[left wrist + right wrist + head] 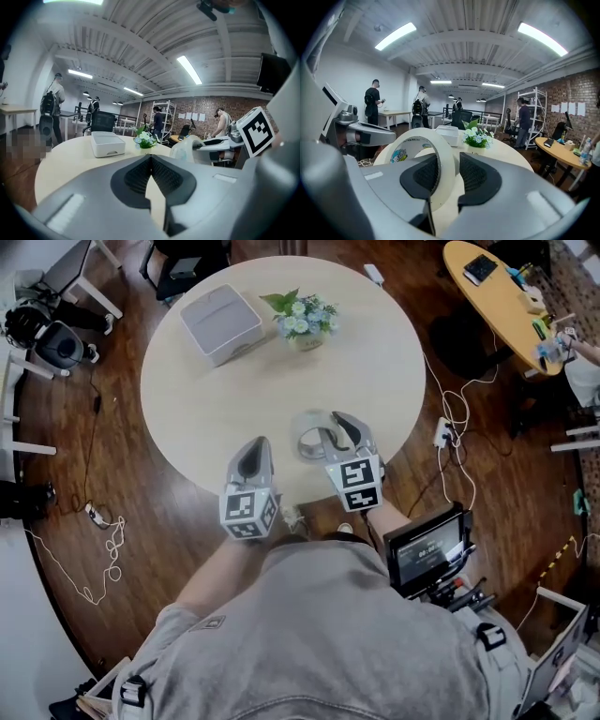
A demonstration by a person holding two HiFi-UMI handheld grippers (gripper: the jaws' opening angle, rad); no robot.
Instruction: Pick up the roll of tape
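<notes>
The roll of tape (310, 441) is a wide whitish ring, held upright above the near edge of the round table (197, 409). My right gripper (336, 430) is shut on it. In the right gripper view the roll's wall (440, 154) stands between the two dark pads, one pad inside the ring and one outside. My left gripper (256, 448) hovers just left of it, its jaws shut with nothing in them (150, 159). The left gripper view shows the roll (185, 148) at the right, beside the right gripper's marker cube (257, 131).
A white box (221, 322) and a small pot of flowers (305, 320) stand at the far side of the table. Cables and a power strip (442, 432) lie on the wooden floor. A yellow table (497, 296) is at the far right. People stand in the background.
</notes>
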